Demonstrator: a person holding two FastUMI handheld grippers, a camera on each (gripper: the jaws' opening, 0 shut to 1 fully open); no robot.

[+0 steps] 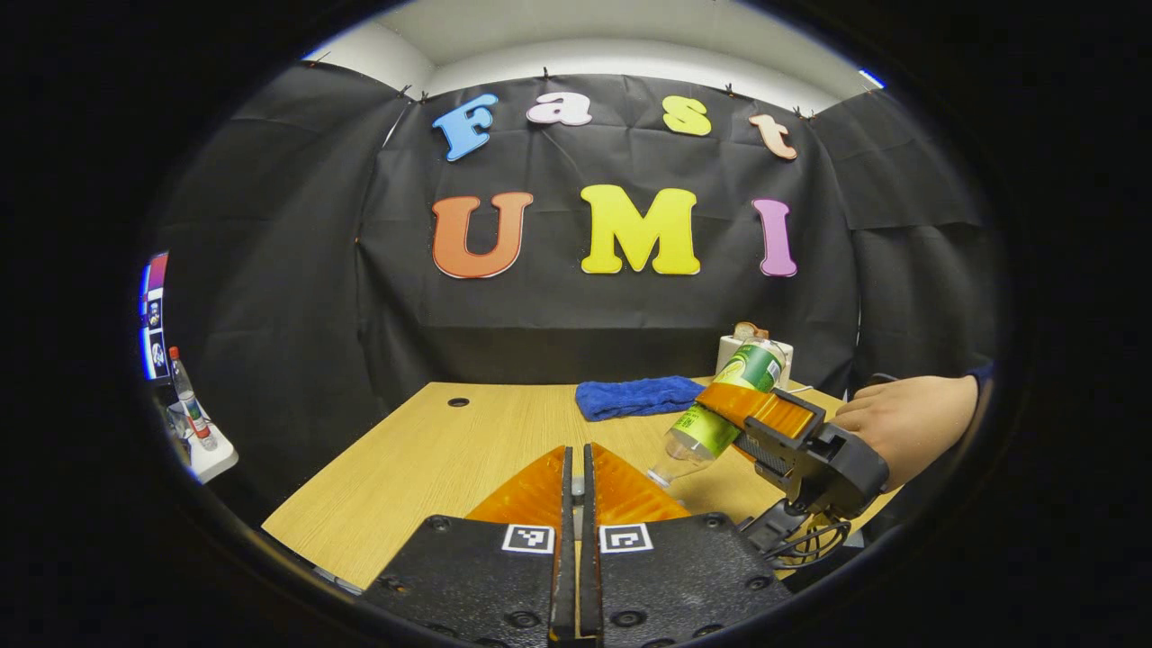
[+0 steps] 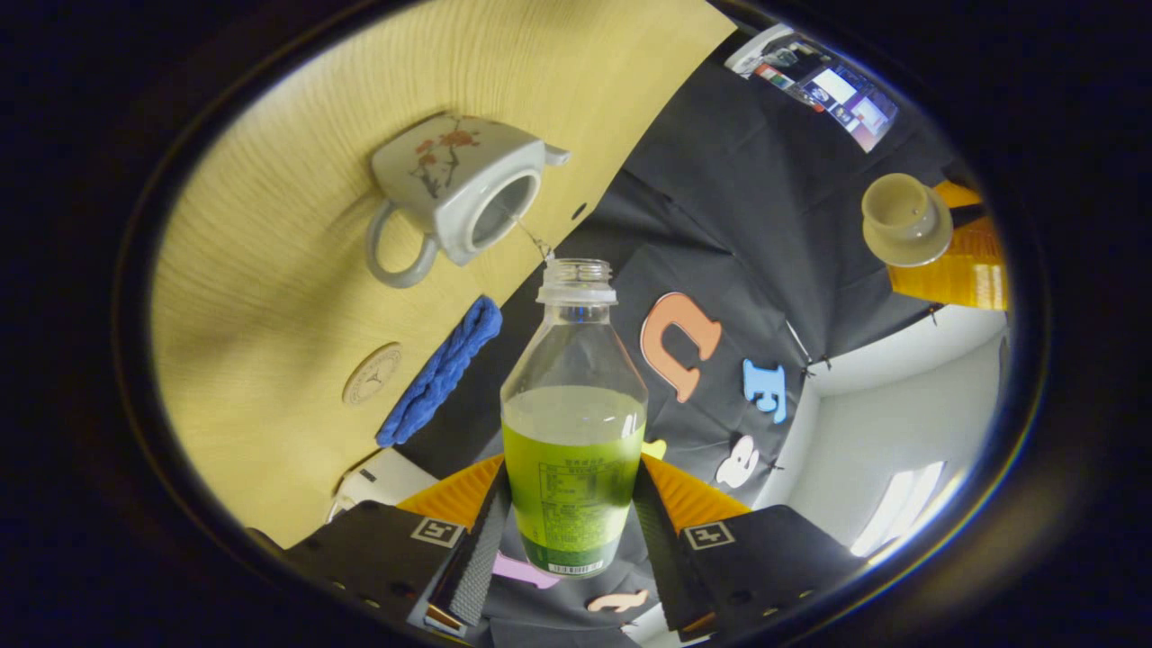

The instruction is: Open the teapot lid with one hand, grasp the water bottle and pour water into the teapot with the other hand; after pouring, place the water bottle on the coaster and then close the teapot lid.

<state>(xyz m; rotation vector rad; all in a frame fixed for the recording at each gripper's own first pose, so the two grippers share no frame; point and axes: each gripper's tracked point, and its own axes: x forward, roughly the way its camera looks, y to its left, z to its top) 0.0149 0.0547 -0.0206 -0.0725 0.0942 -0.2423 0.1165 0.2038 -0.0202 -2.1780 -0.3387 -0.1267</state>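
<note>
My right gripper: jaws clamp the water bottle mid-label, thin plastic, half-full, tipped toward the fragile ceramic teapot at 11 o'clock. Left gripper: jaws near-closed on the lid.

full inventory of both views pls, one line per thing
table: 1, light wood, under everything.
teapot: 1, white with floral print, on table, lid off.
teapot lid: 1, cream, held in left gripper, off the pot.
water bottle: 1, clear with green label, uncapped, tilted toward teapot.
coaster: 1, tan, round, on table by cloth.
cloth: 1, blue, far table edge.
left gripper: 1, closed on lid.
right gripper: 1, clamped on bottle.
hand: 1, holding right gripper.
</note>
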